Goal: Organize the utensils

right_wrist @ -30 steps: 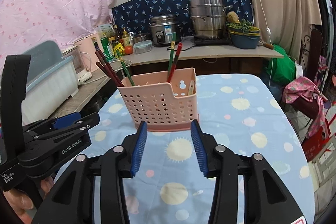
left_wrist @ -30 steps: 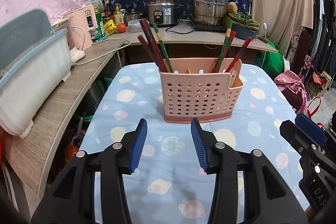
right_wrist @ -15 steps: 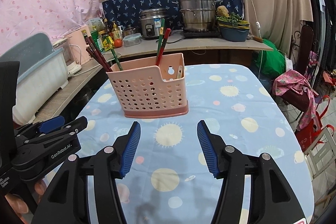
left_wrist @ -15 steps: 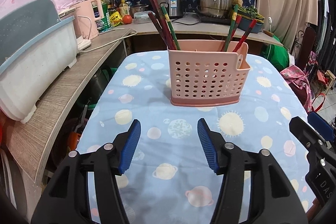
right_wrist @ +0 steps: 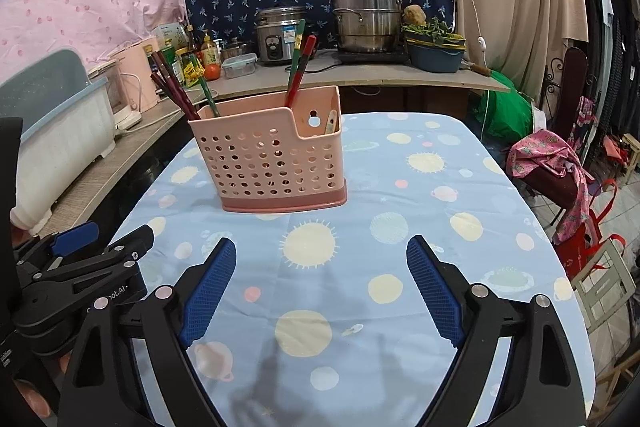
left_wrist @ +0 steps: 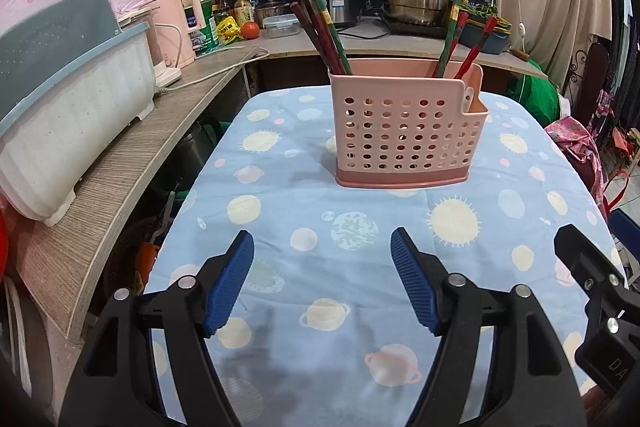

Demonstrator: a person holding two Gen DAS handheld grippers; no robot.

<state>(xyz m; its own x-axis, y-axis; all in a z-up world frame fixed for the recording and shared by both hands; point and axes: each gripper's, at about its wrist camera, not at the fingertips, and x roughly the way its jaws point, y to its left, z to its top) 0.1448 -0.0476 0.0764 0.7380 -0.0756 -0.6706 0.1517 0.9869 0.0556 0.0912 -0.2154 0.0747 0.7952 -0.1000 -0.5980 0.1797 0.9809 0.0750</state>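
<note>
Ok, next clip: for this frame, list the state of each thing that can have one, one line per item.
left gripper: jaws opening, nothing between them
right gripper: jaws opening, nothing between them
pink utensil basket: upright on the table, untouched
chopsticks: standing tilted in the basket, in two groups at opposite ends
clear food container: lid on
steel steamer pot: lid on
dish rack: lid raised

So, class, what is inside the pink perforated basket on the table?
The pink basket holds chopsticks: a dark red and green bunch at one end, a red and green pair towards the other. Its walls hide their lower ends and the basket's floor.
</note>
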